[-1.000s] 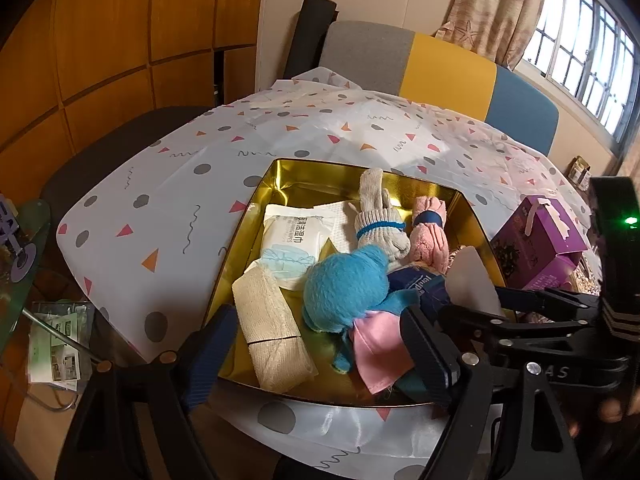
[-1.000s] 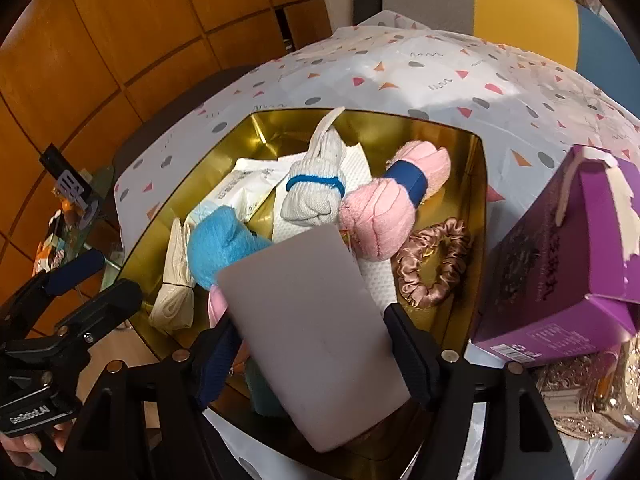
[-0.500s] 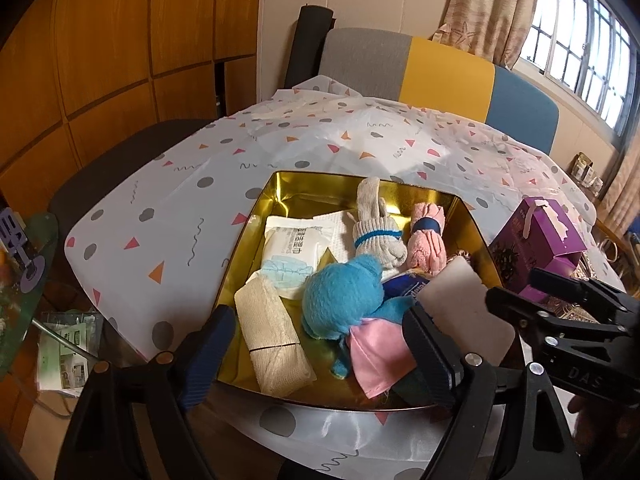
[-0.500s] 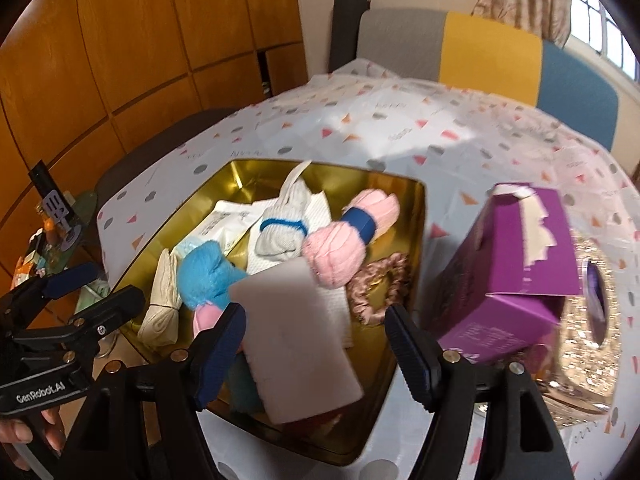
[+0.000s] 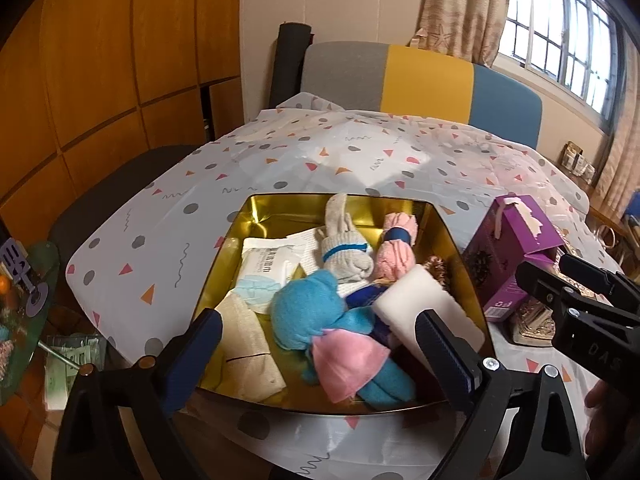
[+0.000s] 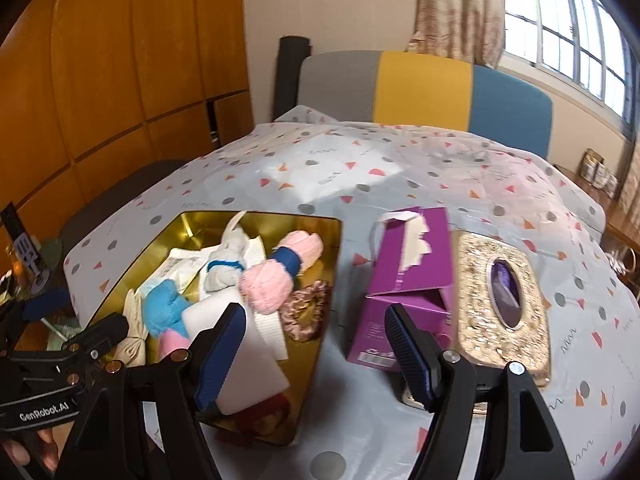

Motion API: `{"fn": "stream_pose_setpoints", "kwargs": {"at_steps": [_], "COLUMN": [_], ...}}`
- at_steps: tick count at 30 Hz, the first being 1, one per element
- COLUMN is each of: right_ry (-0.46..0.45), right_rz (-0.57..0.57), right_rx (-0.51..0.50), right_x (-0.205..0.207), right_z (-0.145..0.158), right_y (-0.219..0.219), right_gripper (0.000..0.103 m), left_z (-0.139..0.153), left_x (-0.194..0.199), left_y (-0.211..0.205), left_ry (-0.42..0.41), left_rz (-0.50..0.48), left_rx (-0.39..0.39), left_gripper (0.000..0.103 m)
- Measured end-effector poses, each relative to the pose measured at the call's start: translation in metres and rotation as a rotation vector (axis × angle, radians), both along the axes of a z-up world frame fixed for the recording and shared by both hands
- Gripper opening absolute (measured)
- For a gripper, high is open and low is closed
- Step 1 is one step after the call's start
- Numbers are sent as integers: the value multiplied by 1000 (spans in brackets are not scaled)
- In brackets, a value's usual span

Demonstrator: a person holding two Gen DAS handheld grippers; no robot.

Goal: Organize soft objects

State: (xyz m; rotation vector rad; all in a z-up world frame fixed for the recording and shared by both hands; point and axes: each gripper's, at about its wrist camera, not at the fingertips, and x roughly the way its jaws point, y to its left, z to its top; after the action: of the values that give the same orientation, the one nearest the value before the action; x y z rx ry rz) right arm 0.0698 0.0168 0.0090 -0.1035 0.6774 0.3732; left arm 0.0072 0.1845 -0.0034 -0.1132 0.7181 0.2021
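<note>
**Over the gold tin: both grippers empty, sponge dropped in**

At 6 o'clock of the gold tin (image 5: 256,216), the left gripper (image 5: 316,350) has just been opening; jaws wide, nothing between. Right gripper (image 6: 314,344) gapes empty too, aimed toward the purple box (image 6: 404,276), likely next pick. White sponge block (image 5: 424,304) lies at the tin's 4 o'clock, w/ blue plush (image 5: 308,312) beside it. Only the right view shows the glittery tissue box (image 6: 500,304) and scrunchie (image 6: 306,310).
</note>
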Motion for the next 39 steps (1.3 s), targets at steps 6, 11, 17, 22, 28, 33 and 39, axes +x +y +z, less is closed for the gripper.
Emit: {"fn": "stream_pose_setpoints", "kwargs": {"at_steps": [6, 11, 17, 22, 28, 33, 39], "right_ry": [-10, -17, -33, -28, -24, -29, -31], "right_rz": [-62, -116, -145, -157, -164, -163, -160], "right_rx": [9, 29, 26, 28, 30, 30, 29], "right_x": [-1, -6, -11, -12, -14, -15, -16], "right_z": [-1, -1, -1, -3, -6, -4, -4], "right_y": [-15, -26, -31, -35, -37, -37, -36], "right_gripper": [73, 73, 73, 73, 73, 73, 73], "left_z": [4, 10, 11, 12, 12, 11, 10], "left_x": [-2, -1, 0, 0, 0, -1, -3], "left_y": [-10, -19, -30, -36, -39, -39, -38], "left_ry": [-18, -34, -38, -48, -50, -48, -44], "left_rz": [-7, -6, -24, -29, -23, -7, 10], "left_rx": [7, 10, 24, 40, 45, 62, 60], "left_gripper": [103, 103, 103, 103, 103, 103, 103]}}
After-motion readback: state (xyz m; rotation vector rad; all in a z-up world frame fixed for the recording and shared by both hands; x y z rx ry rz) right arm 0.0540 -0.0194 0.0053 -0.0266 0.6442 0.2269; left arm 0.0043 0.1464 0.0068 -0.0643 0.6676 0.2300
